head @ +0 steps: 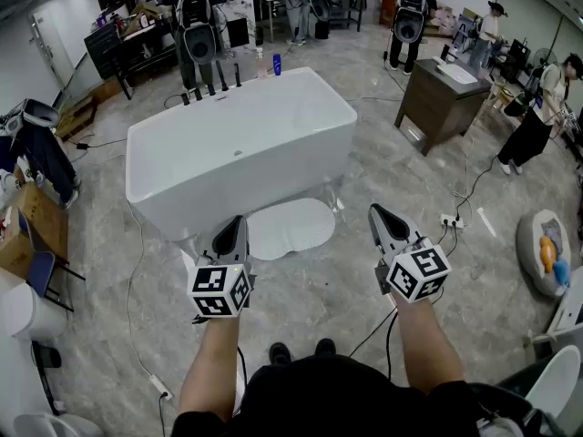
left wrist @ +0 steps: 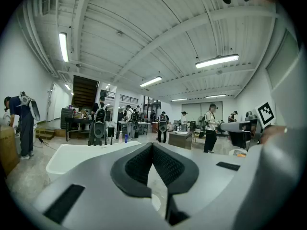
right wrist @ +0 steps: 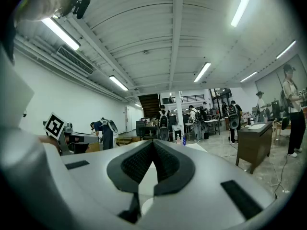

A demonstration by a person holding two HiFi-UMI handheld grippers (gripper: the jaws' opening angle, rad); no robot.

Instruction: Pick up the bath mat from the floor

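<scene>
Head view: forearms [head: 215, 371] cut off at bottom edge. Both hands hold claws level above grey marble floor [head: 310, 289]. The left claw [head: 235, 228] is clenched, pads together, empty. It hides the left end of white oval fabric bath mat [head: 293, 228]. The right claw [head: 379, 217] is likewise clenched, empty. Mat lies flat on floor, ahead between claws, just before white rectangular bathtub [head: 241, 148]. Gripper views: mat hard to make out behind closed pads.

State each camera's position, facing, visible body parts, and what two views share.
Head view: on the head, facing steeply down at bathtub and bath mat; forearms, left gripper, right gripper show.
Left gripper view: on that gripper, roughly level, toward the bathtub; its shut jaws show.
Right gripper view: same, its own shut jaws.
All share the bathtub.
</scene>
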